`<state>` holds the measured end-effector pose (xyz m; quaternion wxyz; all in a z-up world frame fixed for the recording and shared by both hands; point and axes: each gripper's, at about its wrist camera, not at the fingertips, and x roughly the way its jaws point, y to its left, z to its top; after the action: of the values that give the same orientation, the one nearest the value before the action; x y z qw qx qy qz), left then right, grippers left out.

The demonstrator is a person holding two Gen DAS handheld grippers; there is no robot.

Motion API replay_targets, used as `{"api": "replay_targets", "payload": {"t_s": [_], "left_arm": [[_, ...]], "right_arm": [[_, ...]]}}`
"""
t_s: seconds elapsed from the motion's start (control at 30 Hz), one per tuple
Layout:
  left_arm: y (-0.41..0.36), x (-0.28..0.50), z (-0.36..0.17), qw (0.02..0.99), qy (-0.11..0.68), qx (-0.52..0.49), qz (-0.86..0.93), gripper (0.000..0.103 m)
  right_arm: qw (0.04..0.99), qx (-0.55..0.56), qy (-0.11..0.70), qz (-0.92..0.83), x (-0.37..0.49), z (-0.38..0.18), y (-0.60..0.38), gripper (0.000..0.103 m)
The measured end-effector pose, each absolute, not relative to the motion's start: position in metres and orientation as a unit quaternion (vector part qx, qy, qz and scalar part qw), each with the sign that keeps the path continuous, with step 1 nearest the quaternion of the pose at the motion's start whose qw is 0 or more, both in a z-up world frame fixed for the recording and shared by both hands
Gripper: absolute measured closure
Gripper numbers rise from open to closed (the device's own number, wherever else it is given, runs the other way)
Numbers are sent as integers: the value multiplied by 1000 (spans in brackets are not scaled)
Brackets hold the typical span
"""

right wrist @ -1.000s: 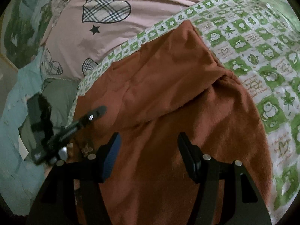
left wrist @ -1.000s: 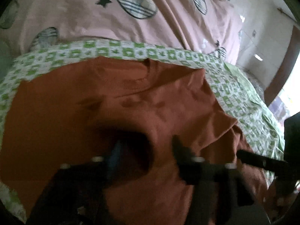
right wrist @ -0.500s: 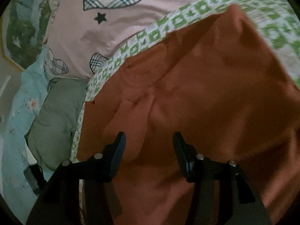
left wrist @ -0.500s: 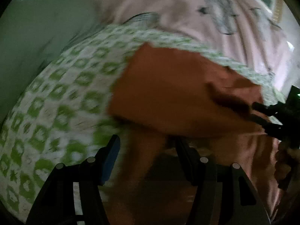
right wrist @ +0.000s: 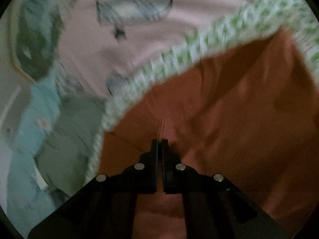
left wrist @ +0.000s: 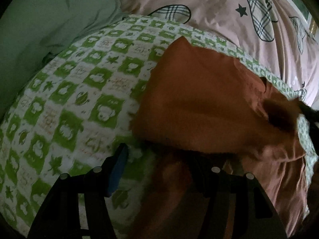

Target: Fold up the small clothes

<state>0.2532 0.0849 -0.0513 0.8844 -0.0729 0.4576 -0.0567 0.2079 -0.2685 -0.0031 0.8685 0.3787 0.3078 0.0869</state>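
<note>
Mid-fold, the right tool [right wrist: 159, 142] pinches a pleat of the orange shirt [left wrist: 199, 99] lying on the checked sheet [left wrist: 79, 91], ready to lift; the left tool [left wrist: 159, 157] gapes wide at its edge.

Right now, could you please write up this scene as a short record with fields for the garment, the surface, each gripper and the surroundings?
garment: orange shirt, partly folded over itself, lying on the bed
surface: green-and-white checked sheet
left gripper: open, at the shirt's near edge, one finger over the sheet, the other over the cloth
right gripper: shut on a pinch of the orange shirt
surroundings: pink quilt with plaid hearts behind the shirt; grey-green pillow on the left
image quality: right wrist view is motion-blurred
</note>
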Motion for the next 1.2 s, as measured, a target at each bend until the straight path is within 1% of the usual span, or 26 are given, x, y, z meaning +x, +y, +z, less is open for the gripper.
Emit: {"api": "replay_targets", "payload": {"t_s": [0.07, 0.13, 0.27, 0.4, 0.53, 0.67, 0.73, 0.77, 0.83, 0.93, 1.0, 1.07, 1.2], "left_arm": [[82, 259, -50, 886, 455, -76, -52, 47], [80, 262, -51, 887, 454, -76, -42, 47], [79, 265, -59, 884, 460, -80, -28, 48], [86, 261, -57, 890, 447, -94, -19, 48], [91, 255, -60, 893, 437, -107, -22, 48], [95, 252, -61, 895, 428, -124, -22, 48], [96, 250, -60, 897, 422, -129, -22, 48], [96, 249, -60, 897, 422, -128, -21, 48], [96, 248, -60, 898, 420, -128, -20, 48], [97, 247, -61, 898, 421, -130, -19, 48], [98, 247, -61, 898, 420, -130, -19, 48], [98, 247, -61, 898, 420, -129, -18, 48], [98, 247, -62, 897, 421, -132, -16, 48]], "right_arm": [[881, 385, 269, 52, 180, 8, -291, 99], [883, 388, 263, 2, 161, 1, -312, 99], [855, 417, 305, -40, 150, -40, -339, 99], [851, 414, 319, -52, 145, -50, -336, 99], [867, 399, 297, -27, 156, -27, -328, 99], [903, 373, 210, 37, 145, 32, -317, 99], [920, 344, 186, 30, 138, 50, -311, 99], [922, 333, 195, 12, 138, 49, -311, 99], [914, 327, 238, -33, 142, 31, -318, 99], [879, 348, 315, -83, 144, -20, -333, 99], [858, 360, 351, -104, 139, -40, -339, 99], [852, 368, 347, -135, 128, -42, -342, 98], [872, 348, 301, -164, 113, -11, -339, 98]]}}
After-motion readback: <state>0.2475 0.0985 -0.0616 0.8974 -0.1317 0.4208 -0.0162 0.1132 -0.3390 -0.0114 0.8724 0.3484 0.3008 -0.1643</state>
